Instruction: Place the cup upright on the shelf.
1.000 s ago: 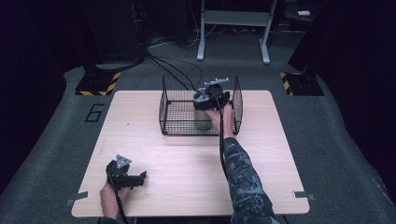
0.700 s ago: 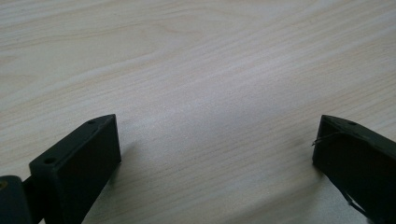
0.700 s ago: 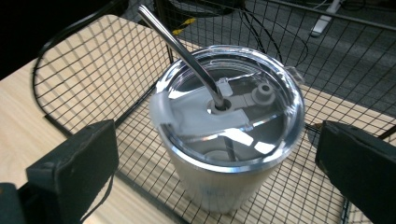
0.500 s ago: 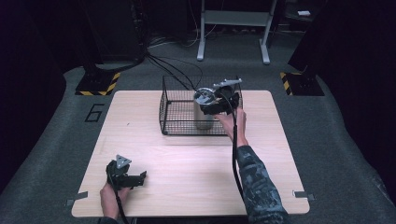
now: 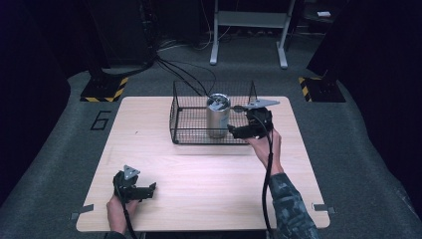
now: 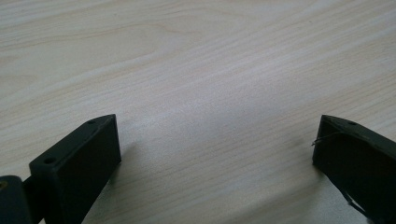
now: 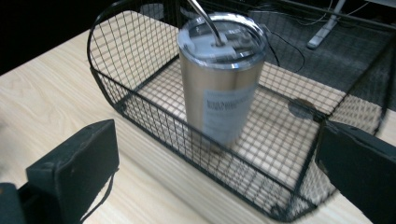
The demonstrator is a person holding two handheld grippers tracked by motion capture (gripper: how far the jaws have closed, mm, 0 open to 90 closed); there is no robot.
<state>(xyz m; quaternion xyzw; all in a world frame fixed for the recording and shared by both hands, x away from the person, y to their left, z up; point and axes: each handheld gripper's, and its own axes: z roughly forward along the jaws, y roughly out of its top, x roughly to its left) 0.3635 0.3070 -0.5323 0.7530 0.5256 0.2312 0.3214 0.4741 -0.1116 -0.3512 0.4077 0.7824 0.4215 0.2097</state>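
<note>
Plainly standing upright inside the wire basket point(image 5: 184, 130) at the far middle of the bench point(image 5: 199, 169): a stainless steel tumbler point(image 5: 218, 116) with a clear lid and a metal straw point(image 7: 204, 19) poking up through it. Right hand-held gripper point(image 5: 238, 132) released, jaws spread wide, hovering just outside the basket's near right side with nothing between them (from the right gripper view, tumbler point(image 7: 219, 77) centred beyond the mesh wall point(image 7: 196, 140), apart from both jaws). Left hand-held gripper point(image 5: 149, 188) also released, resting low over bare wood at the near left corner, well apart from everything. Risks from here, as a judgement: catching a jaw on the basket rim or mesh and dragging the whole basket; knocking the tall, narrow tumbler over while it stands loose; snagging the straw on the way past; sliding off the smooth metal wall if clamped too high or off centre. Soft focus on the tumbler, so exact footing on the mesh hard to tell.
</note>
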